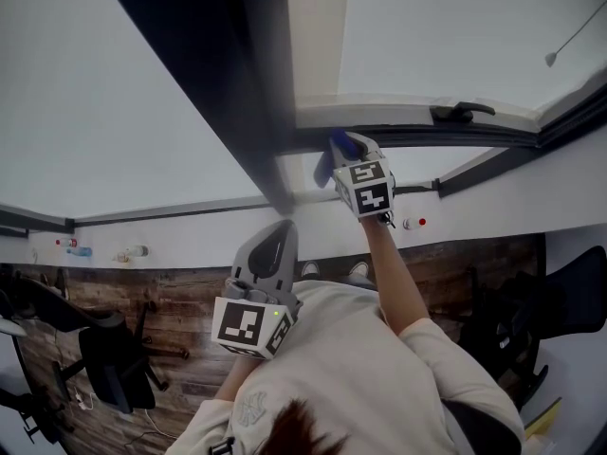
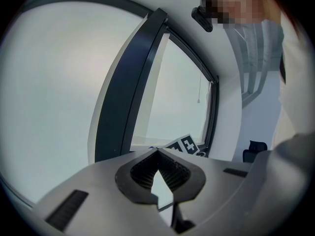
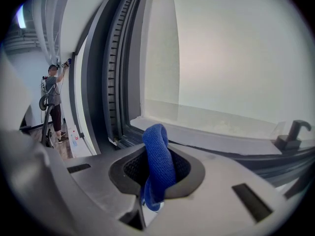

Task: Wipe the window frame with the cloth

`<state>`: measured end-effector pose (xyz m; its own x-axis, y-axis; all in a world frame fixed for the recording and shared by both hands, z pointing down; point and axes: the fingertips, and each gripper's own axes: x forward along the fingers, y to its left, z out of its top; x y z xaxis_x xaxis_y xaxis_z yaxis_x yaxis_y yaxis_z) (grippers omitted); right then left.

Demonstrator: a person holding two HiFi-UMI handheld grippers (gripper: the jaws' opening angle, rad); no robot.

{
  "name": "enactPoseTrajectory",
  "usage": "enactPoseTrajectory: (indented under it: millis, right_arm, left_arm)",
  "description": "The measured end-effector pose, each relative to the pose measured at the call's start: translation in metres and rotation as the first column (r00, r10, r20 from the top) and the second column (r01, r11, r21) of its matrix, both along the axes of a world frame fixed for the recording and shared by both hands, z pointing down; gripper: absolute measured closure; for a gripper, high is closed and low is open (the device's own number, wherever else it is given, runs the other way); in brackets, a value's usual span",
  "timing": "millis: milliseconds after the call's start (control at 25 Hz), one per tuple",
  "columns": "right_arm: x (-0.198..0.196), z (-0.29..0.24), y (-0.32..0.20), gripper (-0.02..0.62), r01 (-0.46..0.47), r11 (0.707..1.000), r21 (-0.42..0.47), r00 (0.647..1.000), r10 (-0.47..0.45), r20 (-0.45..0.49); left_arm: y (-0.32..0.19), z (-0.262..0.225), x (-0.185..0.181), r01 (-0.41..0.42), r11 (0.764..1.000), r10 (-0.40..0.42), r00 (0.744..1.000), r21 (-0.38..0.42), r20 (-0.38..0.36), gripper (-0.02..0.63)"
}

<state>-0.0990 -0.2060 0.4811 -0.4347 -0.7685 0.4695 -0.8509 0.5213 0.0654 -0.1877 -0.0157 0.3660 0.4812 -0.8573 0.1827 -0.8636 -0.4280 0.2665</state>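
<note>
Right claw (image 1: 349, 150) pinched the cloth (image 3: 158, 161) at the frame's (image 1: 398, 117) bottom rail, just beside the dark mullion (image 1: 218, 93). Handle (image 1: 462, 112) sat further right. Left claw (image 2: 158, 173) was pressed together, empty, well below.

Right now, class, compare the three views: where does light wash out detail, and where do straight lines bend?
Head view: the window panes blow out to flat white while the room below is dim. Left gripper view: fisheye bows the dark window frame, corners vignette black. Right gripper view: same bowing, yet the blue cloth reads sharp and evenly lit.
</note>
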Motion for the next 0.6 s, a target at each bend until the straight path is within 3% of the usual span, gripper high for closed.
enactPoseTrajectory:
  millis: [320, 600]
  right_arm:
    - [0.024, -0.001, -0.002, 0.541, -0.017, 1.000, -0.003, 1.000, 0.017, 0.004]
    - [0.045, 0.001, -0.003, 0.541, 0.018, 1.000, -0.022, 1.000, -0.018, 0.016]
  left_arm:
    - [-0.003, 0.001, 0.018, -0.025, 1.000, 0.025, 1.000, 0.001, 0.011, 0.600]
    - [-0.006, -0.010, 0.044, 0.040, 0.999, -0.040, 0.999, 0.010, 0.002, 0.600]
